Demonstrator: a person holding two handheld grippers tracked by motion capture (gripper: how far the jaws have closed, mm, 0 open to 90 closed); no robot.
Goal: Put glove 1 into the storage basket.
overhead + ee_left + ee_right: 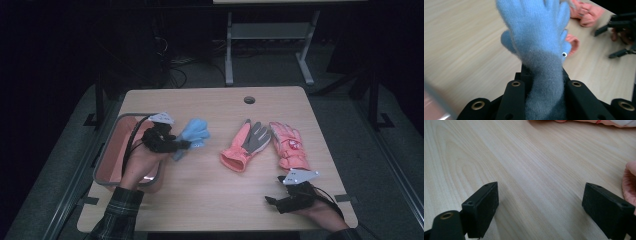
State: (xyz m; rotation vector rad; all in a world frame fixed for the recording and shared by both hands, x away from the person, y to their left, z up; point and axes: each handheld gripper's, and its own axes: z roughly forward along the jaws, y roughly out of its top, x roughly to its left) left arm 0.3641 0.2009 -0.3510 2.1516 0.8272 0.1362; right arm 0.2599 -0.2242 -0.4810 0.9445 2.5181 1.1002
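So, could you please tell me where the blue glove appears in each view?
High view: blue glove left of centre, clamped in the left gripper.
Left gripper view: centre, rising between the black jaws.
Right gripper view: not in it.
Shared landmark: the wooden table.

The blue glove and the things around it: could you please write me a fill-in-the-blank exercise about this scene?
1. The left gripper holds a ____ glove.
2. The fingers of the right gripper stand ____, with nothing between them.
3. The pink gloves lie on the ____.
4. The tray at the table's left edge is ____ in colour.

Missing words: blue; open; table; pink
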